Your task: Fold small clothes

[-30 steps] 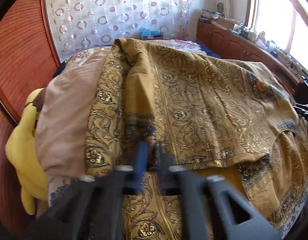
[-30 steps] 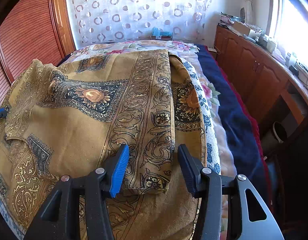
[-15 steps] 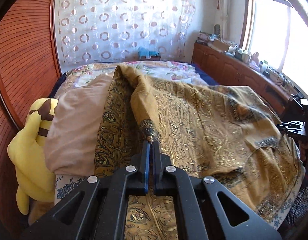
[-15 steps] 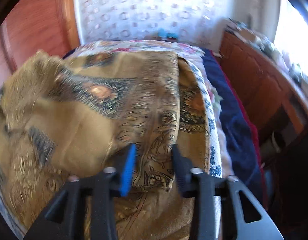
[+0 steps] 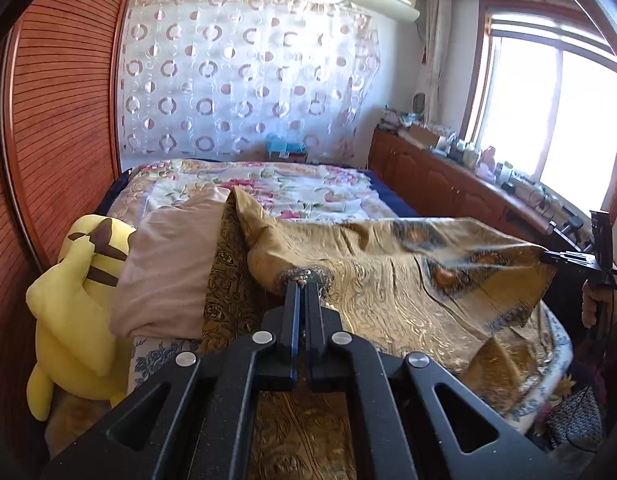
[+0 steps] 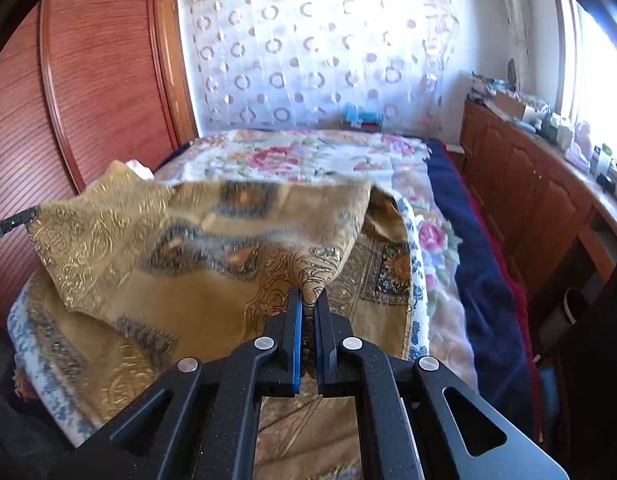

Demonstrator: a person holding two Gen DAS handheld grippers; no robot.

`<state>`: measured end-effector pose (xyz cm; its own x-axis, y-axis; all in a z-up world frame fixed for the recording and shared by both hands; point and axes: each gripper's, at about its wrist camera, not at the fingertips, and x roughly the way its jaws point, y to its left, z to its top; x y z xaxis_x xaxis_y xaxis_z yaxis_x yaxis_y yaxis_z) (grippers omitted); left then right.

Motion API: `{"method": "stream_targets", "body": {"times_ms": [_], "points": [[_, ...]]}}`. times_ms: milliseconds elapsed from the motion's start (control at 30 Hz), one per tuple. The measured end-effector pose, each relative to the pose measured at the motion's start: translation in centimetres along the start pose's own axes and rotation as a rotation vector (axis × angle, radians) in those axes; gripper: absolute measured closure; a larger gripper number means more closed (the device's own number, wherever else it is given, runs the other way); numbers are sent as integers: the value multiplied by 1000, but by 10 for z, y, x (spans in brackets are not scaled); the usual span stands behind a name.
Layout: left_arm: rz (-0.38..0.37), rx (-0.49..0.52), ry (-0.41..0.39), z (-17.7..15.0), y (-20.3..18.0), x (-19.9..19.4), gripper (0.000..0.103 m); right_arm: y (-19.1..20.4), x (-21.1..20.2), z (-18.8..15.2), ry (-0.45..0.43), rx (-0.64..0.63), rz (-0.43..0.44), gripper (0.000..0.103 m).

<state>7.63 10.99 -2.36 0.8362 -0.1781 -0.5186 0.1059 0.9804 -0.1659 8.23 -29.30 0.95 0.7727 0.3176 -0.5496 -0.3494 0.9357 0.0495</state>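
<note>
A gold patterned cloth (image 5: 408, 264) hangs stretched above a bed (image 5: 292, 188), pinched at two edges. The left gripper (image 5: 304, 280) is clamped tight on a bunched, dark-bordered edge of the cloth; the right gripper (image 6: 310, 300), whose jaws have just been closing, now pinches another fold of it. In the left wrist view the right gripper (image 5: 548, 258) appears at the cloth's far corner, held by a hand (image 5: 596, 304). The lower part of the cloth lies on the bed, over a second gold patterned spread (image 6: 384, 276) near the bed's foot.

On the bed, left of the cloth, lies a beige pillow (image 5: 168, 272), touching the cloth's edge; a yellow plush toy (image 5: 76, 304) leans just beyond the pillow, at the bed's side. A floral quilt (image 6: 300, 156) covers the bed towards its head, with a dark blue blanket (image 6: 480, 264) along its right side. A wooden cabinet (image 6: 520, 184), its top crowded with small items, runs beside the bed on the right under a bright window (image 5: 556, 108). A sheer curtain with ring patterns (image 5: 244, 72) hangs behind the bed's head, and a ribbed wooden panel (image 5: 64, 112) stands along its left side.
</note>
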Motion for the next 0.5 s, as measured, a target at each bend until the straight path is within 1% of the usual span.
{"method": "stream_targets", "body": {"times_ms": [133,267,333,367,500], "points": [[-13,-15,6,-13,3,-13,100,0,-29,-9,-36,11,18,99],[7,-19,26,-34,5,-20,100,1,-42,-32,-26,14,29,99],[16,-25,38,-43,8,-20,100,4,-43,-46,1,6,21,99],[25,-25,46,-47,10,-19,100,2,-40,-47,14,10,25,99],[60,-29,109,-67,15,-4,100,-1,-16,-64,107,30,29,99]]}}
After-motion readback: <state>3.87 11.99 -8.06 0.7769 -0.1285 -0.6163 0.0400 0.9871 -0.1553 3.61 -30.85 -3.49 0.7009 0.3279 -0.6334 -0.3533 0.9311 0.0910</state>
